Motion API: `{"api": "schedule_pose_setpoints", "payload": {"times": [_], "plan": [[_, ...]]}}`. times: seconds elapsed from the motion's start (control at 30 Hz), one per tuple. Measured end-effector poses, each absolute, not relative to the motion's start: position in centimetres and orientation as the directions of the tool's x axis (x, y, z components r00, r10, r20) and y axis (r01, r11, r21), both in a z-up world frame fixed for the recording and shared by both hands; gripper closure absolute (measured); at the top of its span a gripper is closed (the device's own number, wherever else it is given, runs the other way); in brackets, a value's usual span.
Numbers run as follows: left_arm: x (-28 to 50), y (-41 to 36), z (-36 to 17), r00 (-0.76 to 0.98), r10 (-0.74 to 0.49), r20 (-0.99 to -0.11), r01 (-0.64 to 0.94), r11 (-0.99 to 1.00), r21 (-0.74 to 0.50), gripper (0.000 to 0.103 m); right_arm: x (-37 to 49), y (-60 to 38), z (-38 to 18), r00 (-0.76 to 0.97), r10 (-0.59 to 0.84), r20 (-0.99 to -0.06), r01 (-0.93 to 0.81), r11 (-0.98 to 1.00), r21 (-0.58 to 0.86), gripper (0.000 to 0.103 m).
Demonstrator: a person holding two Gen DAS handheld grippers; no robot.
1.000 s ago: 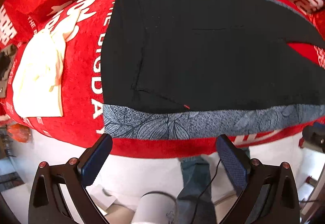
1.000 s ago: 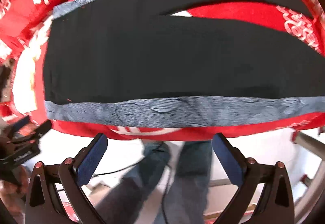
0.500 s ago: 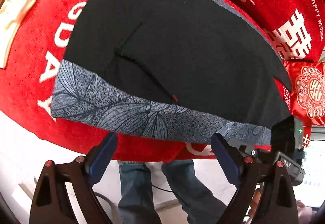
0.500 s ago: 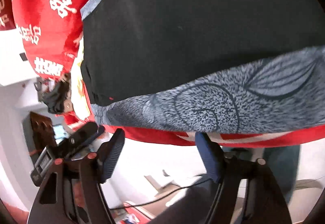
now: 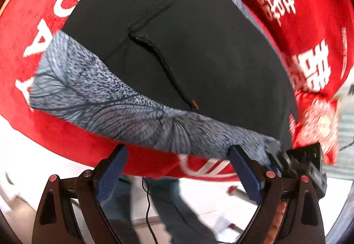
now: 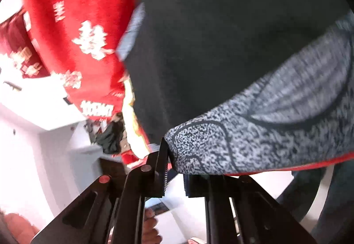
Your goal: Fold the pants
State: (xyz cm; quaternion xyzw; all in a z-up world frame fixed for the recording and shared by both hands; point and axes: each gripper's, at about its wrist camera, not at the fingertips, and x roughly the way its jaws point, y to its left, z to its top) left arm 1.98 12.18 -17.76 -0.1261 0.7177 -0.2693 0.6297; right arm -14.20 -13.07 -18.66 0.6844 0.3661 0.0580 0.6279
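Black pants (image 5: 188, 44) with a grey leaf-patterned side stripe (image 5: 124, 106) lie flat on a red blanket (image 5: 26, 22). In the left wrist view my left gripper (image 5: 178, 155) is open just below the stripe's near edge, with nothing between its fingers. My right gripper (image 5: 276, 153) shows at the stripe's right end in that view. In the right wrist view the right gripper (image 6: 174, 166) has its jaws closing, and the edge of the grey stripe (image 6: 265, 133) is pinched between the fingers. The right-hand finger is partly hidden under the fabric.
The red blanket carries white lettering and hangs over the near edge. A red patterned pillow (image 5: 318, 120) lies to the right. The person's jeans-clad legs (image 5: 168, 210) and a thin cable (image 5: 148, 199) are below. A cream cloth (image 6: 130, 124) lies by the pants' far end.
Both grippers have sunk toward the near edge of the pants and rolled. The right jaws went from wide apart to closed on the grey stripe. The left jaws stayed wide.
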Motion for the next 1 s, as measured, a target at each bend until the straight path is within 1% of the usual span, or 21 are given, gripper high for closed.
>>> {"api": "schedule_pose_setpoints", "payload": {"times": [0.1,0.13,0.17,0.2,0.27,0.3,0.37,0.43,0.47,0.5,0.53,0.6,0.63,0.67,0.7,0.77,0.8,0.9,1.0], "plan": [[3.1,12.2,-17.9,-0.148,-0.587,-0.796,0.063,0.798,-0.600,0.009,-13.5,-13.6,-16.7,0.715,0.589,-0.376,0.401,0.095,0.911,0.091],[3.4,12.1,-17.8,-0.130,-0.595,-0.793,0.056,0.794,-0.605,0.018,-13.6,-13.7,-16.4,0.707,0.597,-0.379,0.398,0.108,0.911,0.091],[3.9,11.7,-17.8,-0.113,-0.596,-0.795,0.066,0.793,-0.605,0.036,-13.5,-13.9,-16.3,0.700,0.604,-0.381,0.395,0.117,0.911,0.091],[4.2,11.4,-17.9,-0.113,-0.586,-0.802,0.079,0.800,-0.595,0.041,-13.4,-13.8,-16.4,0.689,0.611,-0.389,0.397,0.131,0.908,0.091],[4.5,11.0,-18.0,-0.109,-0.583,-0.805,0.103,0.799,-0.593,0.058,-13.2,-13.9,-17.1,0.675,0.622,-0.398,0.406,0.137,0.903,0.090],[4.7,10.9,-18.0,-0.111,-0.579,-0.808,0.121,0.799,-0.589,0.060,-13.3,-14.1,-17.6,0.673,0.623,-0.399,0.414,0.130,0.901,0.087],[4.9,11.0,-17.7,-0.115,-0.578,-0.808,0.152,0.794,-0.589,0.062,-14.3,-14.5,-18.4,0.675,0.610,-0.416,0.441,0.118,0.890,0.087],[5.0,11.3,-17.3,-0.121,-0.569,-0.813,0.177,0.794,-0.582,0.062,-15.6,-14.8,-19.4,0.685,0.592,-0.425,0.463,0.098,0.881,0.081],[5.0,11.2,-17.2,-0.125,-0.565,-0.816,0.189,0.794,-0.579,0.062,-16.2,-14.9,-19.8,0.696,0.579,-0.424,0.469,0.081,0.880,0.074],[5.1,11.0,-17.0,-0.130,-0.557,-0.820,0.205,0.794,-0.572,0.062,-16.7,-15.1,-20.2,0.705,0.569,-0.423,0.473,0.068,0.879,0.064],[5.1,10.7,-16.9,-0.133,-0.549,-0.825,0.223,0.794,-0.565,0.062,-17.4,-15.3,-20.6,0.716,0.555,-0.423,0.481,0.047,0.876,0.059],[5.2,10.4,-16.7,-0.135,-0.527,-0.839,0.257,0.799,-0.544,0.062,-18.4,-15.5,-21.3,0.752,0.528,-0.394,0.476,-0.021,0.879,0.057],[5.2,10.4,-16.6,-0.137,-0.520,-0.843,0.264,0.802,-0.536,0.065,-19.0,-15.6,-21.7,0.771,0.510,-0.383,0.476,-0.061,0.877,0.060],[5.2,10.3,-16.4,-0.138,-0.514,-0.847,0.267,0.804,-0.531,0.066,-19.7,-15.8,-21.8,0.783,0.489,-0.385,0.484,-0.089,0.871,0.073],[5.3,10.2,-16.1,-0.140,-0.513,-0.847,0.268,0.804,-0.531,0.067,-20.3,-16.2,-21.9,0.791,0.464,-0.400,0.498,-0.108,0.860,0.097],[5.3,9.8,-15.2,-0.134,-0.498,-0.857,0.281,0.810,-0.515,0.069,-20.5,-16.9,-20.7,0.777,0.450,-0.439,0.528,-0.087,0.845,0.097],[5.3,9.4,-14.4,-0.122,-0.485,-0.866,0.297,0.814,-0.498,0.069,-19.7,-17.3,-19.1,0.741,0.471,-0.479,0.543,0.001,0.840,0.097],[6.0,8.4,-11.5,-0.082,-0.479,-0.874,0.317,0.819,-0.478,0.069,-16.6,-18.5,-15.2,0.657,0.517,-0.548,0.526,0.205,0.825,0.097],[7.8,6.3,-8.1,-0.023,-0.500,-0.865,0.342,0.810,-0.477,0.069,-12.6,-21.9,-11.0,0.610,0.538,-0.581,0.452,0.365,0.814,0.097]]}}
